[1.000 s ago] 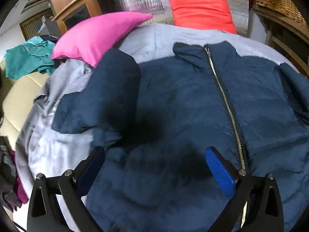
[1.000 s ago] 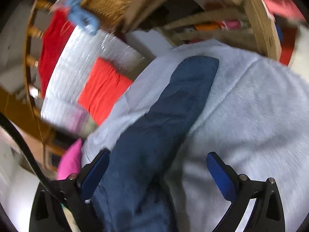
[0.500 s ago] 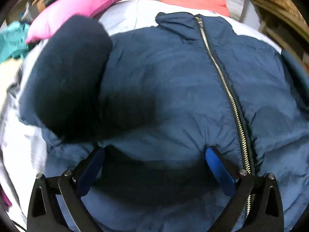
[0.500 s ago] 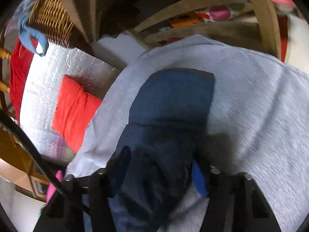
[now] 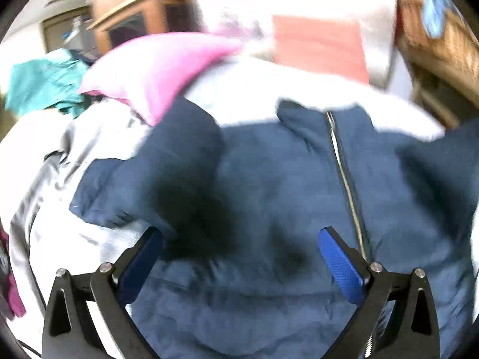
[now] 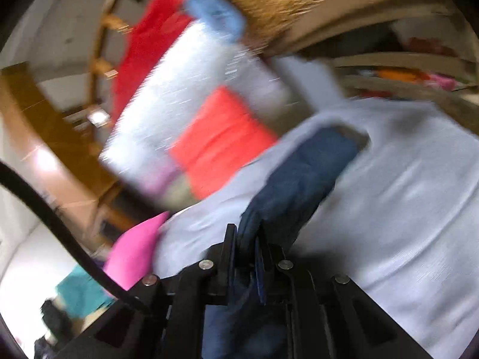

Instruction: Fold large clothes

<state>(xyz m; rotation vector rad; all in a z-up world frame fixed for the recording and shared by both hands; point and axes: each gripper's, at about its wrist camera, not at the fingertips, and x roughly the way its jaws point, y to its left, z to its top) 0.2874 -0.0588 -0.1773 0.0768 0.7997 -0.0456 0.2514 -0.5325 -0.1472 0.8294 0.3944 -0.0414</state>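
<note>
Item: navy zip jacket (image 5: 269, 185), lying face-up and spread on a grey sheet (image 6: 404, 209), collar toward the pink cushion (image 5: 155, 71) and coral cushion (image 6: 221, 143), zip (image 5: 347, 179) running away from the viewer. Right gripper (image 6: 244, 257): jaws having just been closing, now pinching tight on the right sleeve (image 6: 302, 179) with cloth bunching between the pads; the sleeve's long axis is stretching straight ahead of the fingers, its cuff end resting on the sheet well out from the jacket body. Left gripper (image 5: 239, 257): standing wide, gripping nothing, hovering above the lower chest just left of the zip. The left sleeve (image 5: 179, 155) is already lying bent across the chest. Judgement: the right hand, being the only one holding cloth, is placed to carry its sleeve inward toward the zip line, crosswise to the sleeve's present axis.
</note>
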